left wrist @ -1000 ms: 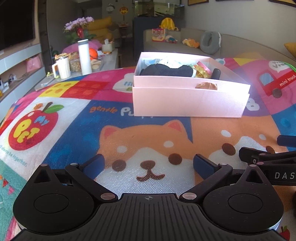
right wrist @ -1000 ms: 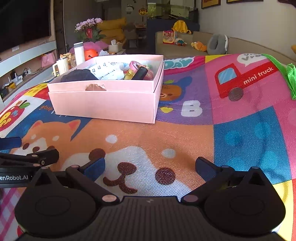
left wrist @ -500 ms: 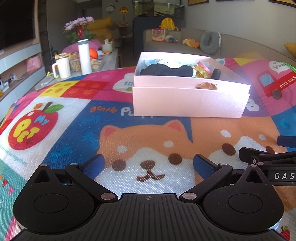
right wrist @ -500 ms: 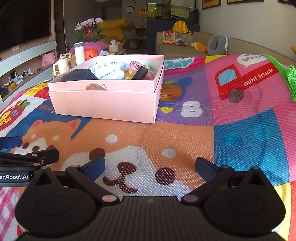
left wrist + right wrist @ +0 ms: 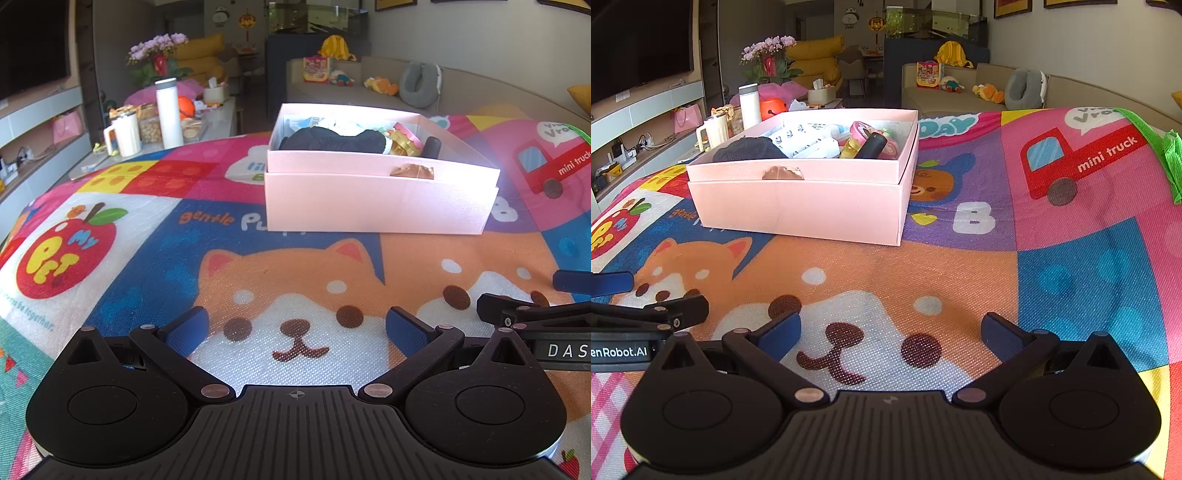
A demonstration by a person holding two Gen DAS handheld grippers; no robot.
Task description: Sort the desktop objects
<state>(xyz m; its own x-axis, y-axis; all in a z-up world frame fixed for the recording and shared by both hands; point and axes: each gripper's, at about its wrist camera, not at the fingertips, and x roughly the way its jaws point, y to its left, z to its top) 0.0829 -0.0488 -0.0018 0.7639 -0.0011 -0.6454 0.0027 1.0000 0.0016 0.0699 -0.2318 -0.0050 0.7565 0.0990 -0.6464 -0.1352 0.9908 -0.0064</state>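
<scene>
A pink box (image 5: 376, 203) (image 5: 801, 206) stands on the cartoon play mat ahead of both grippers. Inside it lie a black cloth (image 5: 332, 142) (image 5: 750, 149), white packets (image 5: 805, 142), a pink and yellow toy (image 5: 404, 140) (image 5: 868, 138) and a dark cylinder (image 5: 432, 146) (image 5: 873, 146). My left gripper (image 5: 297, 326) hangs open low over the dog face on the mat, nothing between its fingers. My right gripper (image 5: 892, 330) is open too, empty, just right of the left one, whose finger (image 5: 613, 282) shows at the left edge.
The mat (image 5: 129, 229) covers the whole surface and drops off at the left and right. Behind it a side table carries a white bottle (image 5: 168, 112), a mug (image 5: 123, 134) and flowers (image 5: 157, 51). A sofa (image 5: 960, 96) with toys runs along the back wall.
</scene>
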